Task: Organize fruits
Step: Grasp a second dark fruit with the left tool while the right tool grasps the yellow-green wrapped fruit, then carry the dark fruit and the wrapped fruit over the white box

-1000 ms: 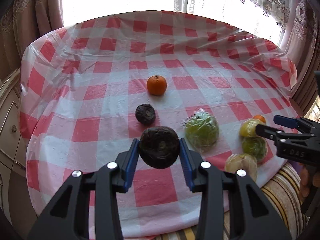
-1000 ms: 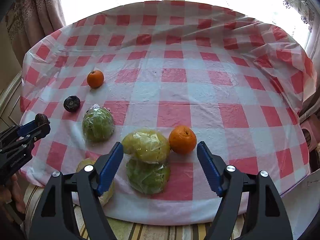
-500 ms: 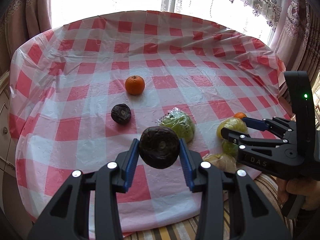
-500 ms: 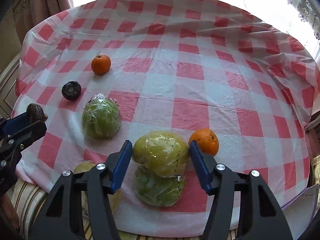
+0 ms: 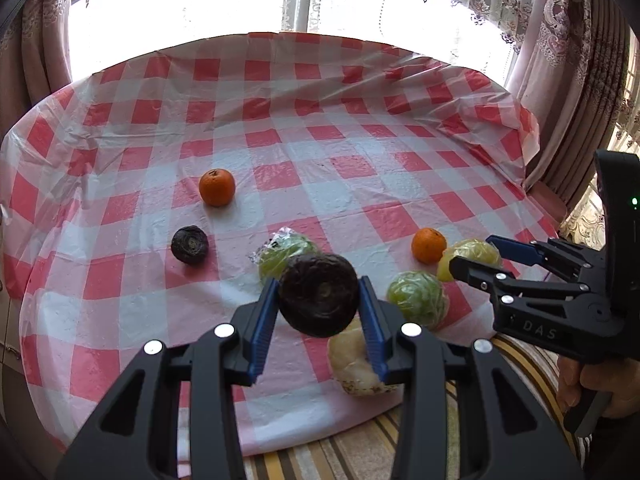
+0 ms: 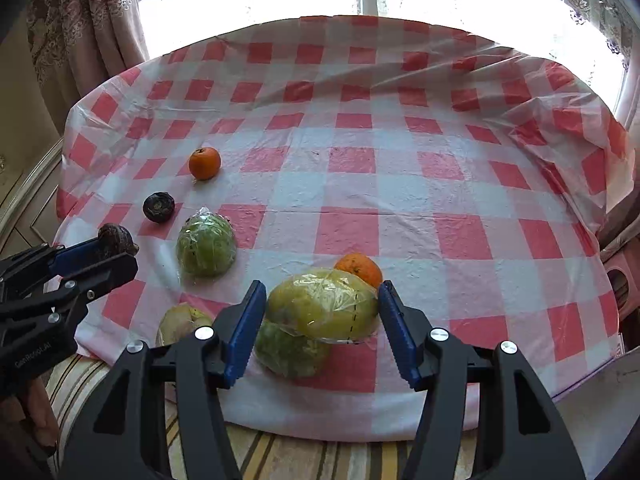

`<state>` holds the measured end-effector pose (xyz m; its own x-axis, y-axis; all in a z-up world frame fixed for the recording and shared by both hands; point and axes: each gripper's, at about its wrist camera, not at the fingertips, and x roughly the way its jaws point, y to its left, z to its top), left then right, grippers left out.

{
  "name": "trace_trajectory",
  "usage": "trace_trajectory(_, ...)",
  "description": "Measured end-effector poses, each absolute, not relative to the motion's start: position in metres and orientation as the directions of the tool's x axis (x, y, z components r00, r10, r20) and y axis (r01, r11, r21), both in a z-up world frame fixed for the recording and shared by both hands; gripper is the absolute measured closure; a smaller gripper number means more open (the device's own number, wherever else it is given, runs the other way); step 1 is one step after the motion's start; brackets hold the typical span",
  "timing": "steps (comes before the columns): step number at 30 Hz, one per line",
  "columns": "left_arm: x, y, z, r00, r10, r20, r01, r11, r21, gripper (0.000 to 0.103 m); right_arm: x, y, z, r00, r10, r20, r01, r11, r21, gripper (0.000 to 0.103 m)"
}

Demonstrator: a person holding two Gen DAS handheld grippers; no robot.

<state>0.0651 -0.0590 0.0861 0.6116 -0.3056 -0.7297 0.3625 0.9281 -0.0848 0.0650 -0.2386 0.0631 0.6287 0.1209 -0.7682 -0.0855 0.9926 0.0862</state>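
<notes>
My left gripper (image 5: 319, 304) is shut on a dark wrinkled round fruit (image 5: 319, 294) and holds it above the table's near edge. My right gripper (image 6: 322, 312) is shut on a yellow-green fruit wrapped in plastic (image 6: 322, 305) and holds it just above a green wrapped fruit (image 6: 290, 350). On the red-checked tablecloth (image 5: 320, 128) lie another dark fruit (image 5: 189, 244), an orange (image 5: 217, 187) at the left, a second orange (image 5: 429, 245) at the right, a green wrapped fruit (image 5: 282, 254) and a pale fruit (image 5: 354, 364) at the near edge.
Curtains (image 5: 560, 80) and a bright window stand behind the round table. A striped cushion (image 6: 280, 456) lies below the table's near edge. The far half of the cloth (image 6: 360, 100) is bare, with folds at the right rim.
My right gripper has shut on the yellow-green wrapped fruit and lifted it a little. My left gripper has drawn back and turned right, still holding the dark fruit.
</notes>
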Motion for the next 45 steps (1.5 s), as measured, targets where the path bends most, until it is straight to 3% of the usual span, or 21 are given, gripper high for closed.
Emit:
trace_trajectory(10, 0.045, -0.100, 0.074, 0.560, -0.356, -0.748, 0.455, 0.887, -0.081, 0.063, 0.034, -0.271, 0.024, 0.521, 0.070, -0.851, -0.066, 0.997, 0.041, 0.046)
trace_trajectory(16, 0.043, -0.109, 0.067, 0.537, -0.358, -0.764, 0.472, 0.878, -0.080, 0.063, 0.032, -0.262, 0.016, 0.520, 0.028, -0.854, -0.083, 0.996, -0.018, 0.043)
trace_trajectory(38, 0.010, -0.141, 0.098, 0.608, -0.376, -0.699, 0.482, 0.875, -0.052, 0.063, 0.024, -0.262, 0.008, 0.601, 0.048, -0.798, -0.051, 0.998, 0.021, 0.042)
trace_trajectory(45, 0.016, -0.164, 0.087, 0.537, -0.418, -0.733, 0.531, 0.842, -0.091, 0.063, 0.008, -0.304, 0.031, 0.635, 0.057, -0.770, 0.039, 0.994, 0.106, 0.042)
